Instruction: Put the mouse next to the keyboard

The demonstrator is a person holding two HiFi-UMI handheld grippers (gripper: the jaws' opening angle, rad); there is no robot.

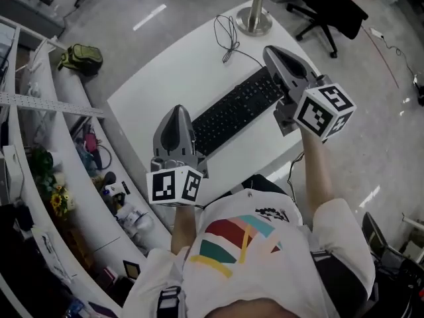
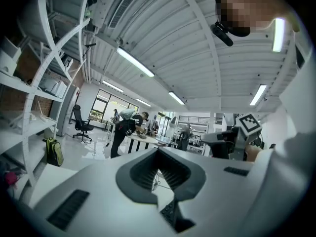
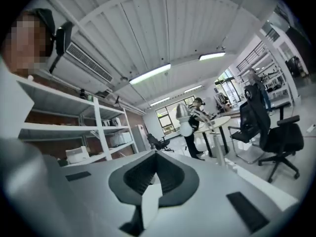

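A black keyboard [image 1: 238,108] lies diagonally on the white table [image 1: 165,71]. No mouse shows in any view. A thin black cable [image 1: 228,38] loops over the table and runs under my right gripper [image 1: 271,52], which hangs over the keyboard's far right end with its jaws together. My left gripper [image 1: 177,110] hovers at the keyboard's near left end, also closed. Both gripper views tilt up toward the ceiling. In them the left gripper [image 2: 158,150] and the right gripper [image 3: 155,155] hold nothing.
A round lamp base [image 1: 255,22] stands at the table's far edge. A black office chair [image 1: 331,8] is beyond the table on the right. White shelving [image 1: 40,98] with clutter runs along the left, and a green backpack [image 1: 83,58] lies on the floor.
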